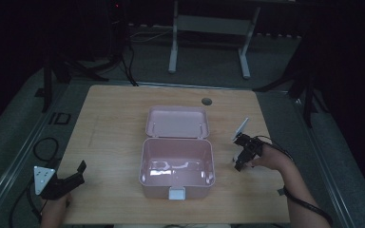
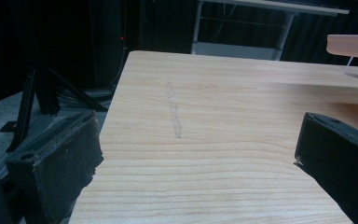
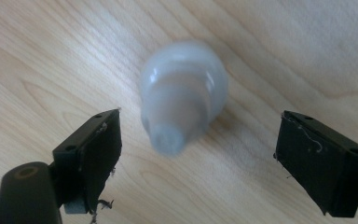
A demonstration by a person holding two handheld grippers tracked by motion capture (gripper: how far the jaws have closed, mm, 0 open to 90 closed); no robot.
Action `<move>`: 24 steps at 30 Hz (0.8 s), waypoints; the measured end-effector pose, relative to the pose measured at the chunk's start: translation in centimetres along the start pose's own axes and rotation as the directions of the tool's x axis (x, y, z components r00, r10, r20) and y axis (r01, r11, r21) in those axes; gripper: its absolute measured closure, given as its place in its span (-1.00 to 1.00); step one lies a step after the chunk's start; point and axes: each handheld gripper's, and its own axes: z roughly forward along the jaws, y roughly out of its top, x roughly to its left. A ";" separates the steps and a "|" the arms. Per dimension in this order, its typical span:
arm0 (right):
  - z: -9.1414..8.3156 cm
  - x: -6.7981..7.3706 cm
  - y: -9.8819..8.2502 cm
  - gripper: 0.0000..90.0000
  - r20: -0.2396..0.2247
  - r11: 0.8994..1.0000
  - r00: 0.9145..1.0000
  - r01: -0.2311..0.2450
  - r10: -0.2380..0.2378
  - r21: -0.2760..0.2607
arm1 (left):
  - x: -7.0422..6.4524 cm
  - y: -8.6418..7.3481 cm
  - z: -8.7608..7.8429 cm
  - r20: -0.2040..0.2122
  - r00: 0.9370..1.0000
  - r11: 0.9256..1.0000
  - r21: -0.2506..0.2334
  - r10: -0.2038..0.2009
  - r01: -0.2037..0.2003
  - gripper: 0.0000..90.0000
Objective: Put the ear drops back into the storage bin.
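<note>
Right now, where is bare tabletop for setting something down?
The left stretch between the pink box and the table edge is free, as is the far strip behind the lid. The right side is crowded: the right gripper hovers over a small white bottle.

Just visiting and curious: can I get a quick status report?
Right hand-held gripper open above small white bottle. Left hand-held gripper open, idle over table. Pink box open, empty.
</note>
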 end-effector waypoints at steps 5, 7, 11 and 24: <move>-0.1 0.1 1.0 -0.60 -0.001 1.000 1.000 0.000 0.000 -0.006 | 0.0 0.0 0.0 0.001 1.000 1.000 0.000 0.002 -0.002 -0.99; 0.0 0.1 1.4 -0.50 -0.007 1.000 1.000 0.000 0.000 -0.009 | 0.0 0.0 0.0 0.001 1.000 1.000 0.000 0.002 -0.002 -0.99; 0.3 0.3 1.9 -0.25 -0.013 1.000 1.000 0.006 -0.006 0.008 | 0.0 0.0 0.0 0.002 1.000 1.000 0.001 0.001 -0.001 -0.99; 0.9 0.9 2.8 0.27 0.015 0.999 0.999 0.029 -0.029 0.040 | 0.0 0.0 0.0 0.002 1.000 1.000 0.001 -0.001 0.001 -0.99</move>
